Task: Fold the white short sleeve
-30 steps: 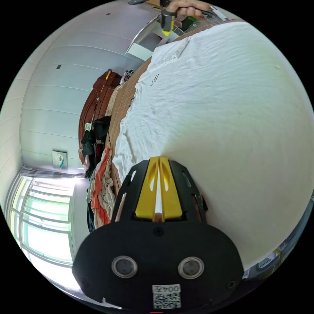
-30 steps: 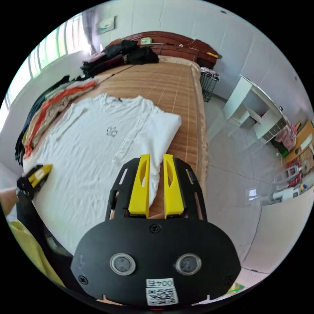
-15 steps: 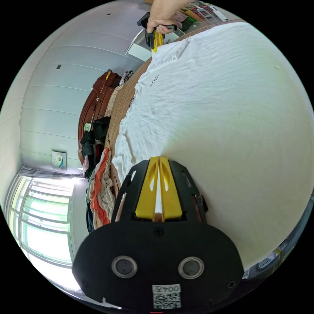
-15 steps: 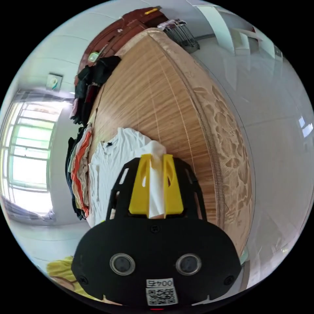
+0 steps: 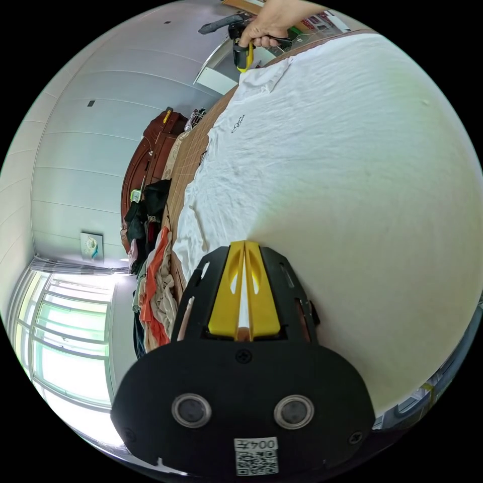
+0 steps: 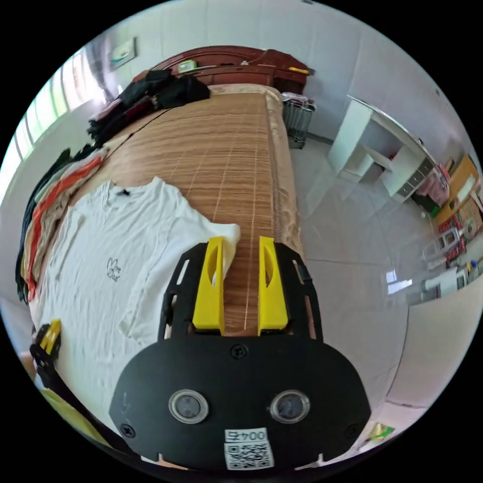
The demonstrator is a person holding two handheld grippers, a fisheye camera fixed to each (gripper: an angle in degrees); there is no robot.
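Note:
The white short-sleeve shirt [image 6: 115, 261] lies spread, front up, on the bamboo bed mat [image 6: 226, 151]; a small print marks its chest. My left gripper [image 5: 244, 249] is shut on the shirt's edge, with a thin strip of white cloth [image 5: 352, 176] between its yellow jaws. In the right gripper view that gripper [image 6: 53, 332] sits at the shirt's near corner. My right gripper [image 6: 240, 246] is open just above the mat, and the sleeve [image 6: 224, 236] lies beside its left jaw. In the left gripper view a hand holds the right gripper [image 5: 243, 66] at the far sleeve.
A pile of orange, beige and dark clothes [image 6: 55, 186] runs along the bed's far side. Black garments [image 6: 166, 88] lie by the wooden headboard [image 6: 236, 55]. Beside the bed are a wire basket [image 6: 298, 113], a white desk [image 6: 372, 146] and tiled floor [image 6: 352, 251].
Half a second ago the sleeve stood between the right gripper's jaws; now those jaws are wide apart and the sleeve lies on the mat. The left gripper has kept its hold.

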